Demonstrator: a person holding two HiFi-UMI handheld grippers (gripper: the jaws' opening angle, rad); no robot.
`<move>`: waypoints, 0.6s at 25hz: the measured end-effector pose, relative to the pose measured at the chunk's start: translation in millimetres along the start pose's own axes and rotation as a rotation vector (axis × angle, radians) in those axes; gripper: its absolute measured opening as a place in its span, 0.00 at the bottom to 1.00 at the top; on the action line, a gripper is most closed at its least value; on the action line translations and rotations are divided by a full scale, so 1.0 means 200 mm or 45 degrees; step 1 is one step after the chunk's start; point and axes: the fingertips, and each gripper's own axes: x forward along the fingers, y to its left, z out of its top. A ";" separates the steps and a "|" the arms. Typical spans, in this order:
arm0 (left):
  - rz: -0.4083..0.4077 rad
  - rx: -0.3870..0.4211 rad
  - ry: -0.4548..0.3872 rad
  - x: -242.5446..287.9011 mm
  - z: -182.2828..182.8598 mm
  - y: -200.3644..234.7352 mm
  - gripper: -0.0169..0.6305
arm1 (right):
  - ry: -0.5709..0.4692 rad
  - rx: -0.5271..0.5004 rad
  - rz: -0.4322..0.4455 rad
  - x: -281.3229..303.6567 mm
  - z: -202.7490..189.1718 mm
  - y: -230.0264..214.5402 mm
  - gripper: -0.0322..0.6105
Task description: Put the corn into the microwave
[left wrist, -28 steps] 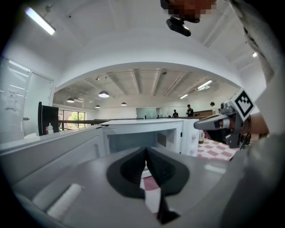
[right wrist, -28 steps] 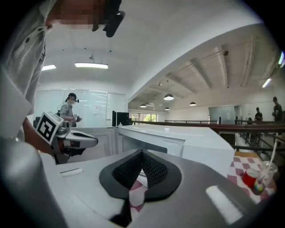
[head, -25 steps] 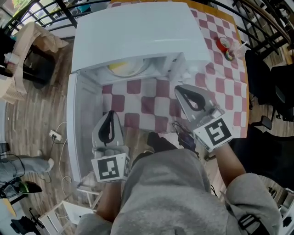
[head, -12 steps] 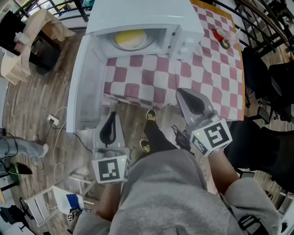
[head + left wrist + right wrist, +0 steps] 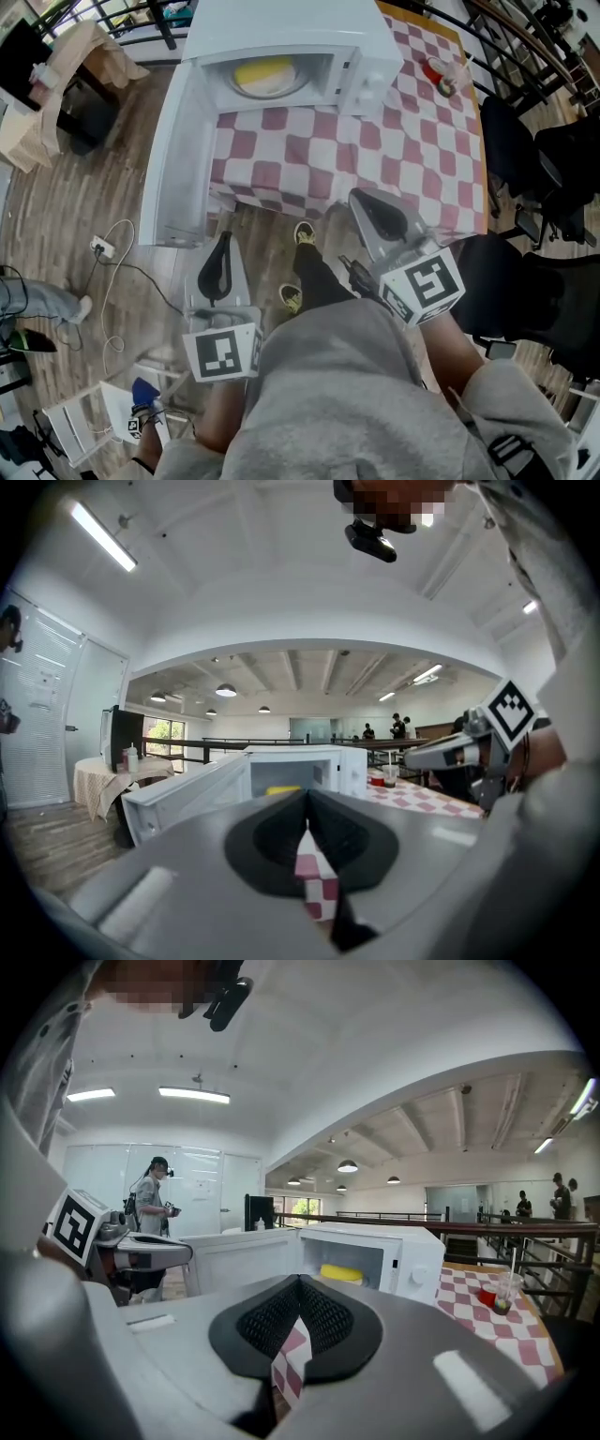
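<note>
Two grippers show in the head view, both short of the checked tabletop (image 5: 424, 159). The left gripper (image 5: 221, 248) is over the wooden floor (image 5: 66, 234), just below the microwave's swung-open door (image 5: 178, 159). The right gripper (image 5: 367, 206) is at the tabletop's near edge. The white microwave (image 5: 281, 37) sits at the far left corner, and the yellow corn (image 5: 264, 73) lies inside it on a plate. A cup with red drink (image 5: 441, 75) stands near the far right edge.

From the left gripper view, its jaws are pressed together with nothing between them. Beyond them the open microwave (image 5: 323, 761) shows the corn (image 5: 281, 789) within, and the right gripper (image 5: 448, 754) reaches in from the right.

From the right gripper view, its jaws are likewise closed and empty. The corn (image 5: 342, 1274) lies in the open microwave (image 5: 412, 1255) straight ahead, the left gripper (image 5: 150, 1252) is off to the left, and a person (image 5: 150, 1199) stands in the background.
</note>
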 end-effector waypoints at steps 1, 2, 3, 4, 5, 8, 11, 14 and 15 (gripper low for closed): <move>0.002 -0.001 -0.004 -0.01 0.01 0.01 0.04 | -0.002 -0.006 0.001 0.00 0.01 0.00 0.05; 0.003 -0.002 -0.004 -0.01 0.01 0.02 0.04 | -0.004 -0.010 0.001 0.01 0.01 0.00 0.05; 0.003 -0.002 -0.001 -0.01 0.01 0.02 0.04 | -0.006 -0.010 -0.002 0.02 0.02 0.00 0.05; 0.002 0.001 0.005 -0.01 0.00 0.03 0.04 | -0.009 -0.008 -0.006 0.02 0.02 0.00 0.05; 0.002 0.004 0.011 -0.02 0.00 0.03 0.04 | -0.011 -0.002 -0.007 0.02 0.02 0.00 0.05; 0.010 0.008 0.018 -0.02 0.00 0.04 0.04 | -0.018 0.010 -0.007 0.03 0.02 -0.02 0.05; 0.013 0.016 0.021 -0.01 0.00 0.04 0.04 | -0.030 0.007 -0.008 0.04 0.02 -0.04 0.05; 0.011 0.030 0.029 0.00 -0.01 0.02 0.04 | -0.038 0.010 -0.009 0.04 0.02 -0.06 0.05; 0.010 0.033 0.032 0.01 -0.02 0.02 0.04 | -0.039 0.013 -0.010 0.04 0.01 -0.07 0.05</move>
